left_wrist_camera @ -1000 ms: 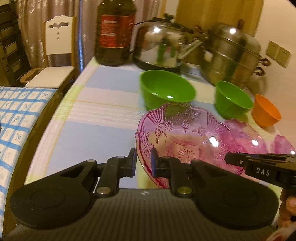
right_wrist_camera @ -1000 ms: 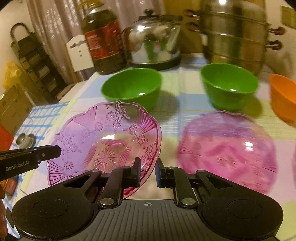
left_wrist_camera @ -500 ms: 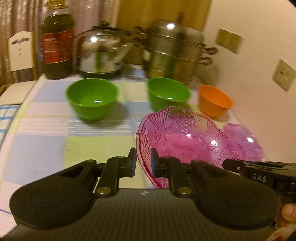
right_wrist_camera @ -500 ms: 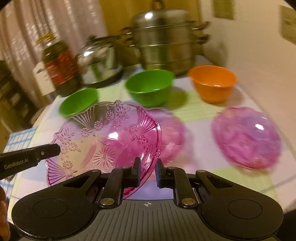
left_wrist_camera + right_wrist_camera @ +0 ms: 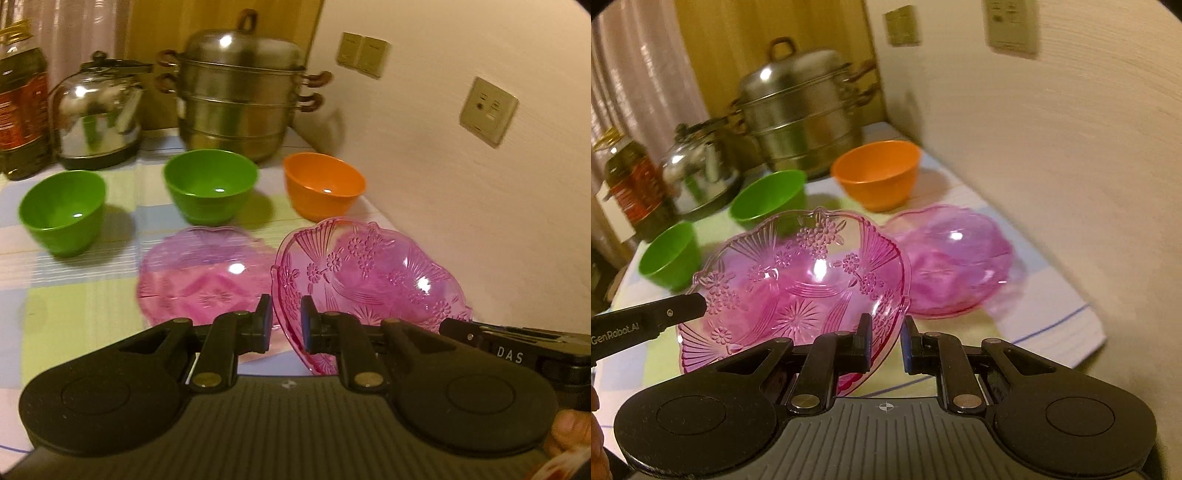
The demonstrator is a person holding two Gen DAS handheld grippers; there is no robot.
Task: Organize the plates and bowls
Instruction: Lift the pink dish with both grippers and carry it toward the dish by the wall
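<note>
Risk at this stage centres on the patterned pink dish (image 5: pixel 369 273), which is held clear of the table (image 5: pixel 85 291) by its rim from two opposite sides: the left gripper (image 5: pixel 283 325) has its jaws pinched on the rim edge nearest its camera, and the right gripper (image 5: pixel 885 341) is pinched on the opposite rim edge. All positions below are given relative to this dish. A second pink dish (image 5: pixel 201 275) lies on the table just to the left of it in the left wrist view, and another pink dish (image 5: pixel 955 258) lies beyond it to the right in the right wrist view; which of the two is the stacking target cannot be told. The orange bowl (image 5: pixel 323 188) stands behind the held dish, near the wall (image 5: pixel 461 192), with two green bowls (image 5: pixel 210 188) further left. Probable faults: the thin, smooth rim may slip from either grip if the two grippers drift apart or twist against each other; uneven lowering may tilt the dish so that it lands askew on the dish below; the scalloped edge may strike the wall or the orange bowl during transfer; hard contact may chip it if it is glass
</note>
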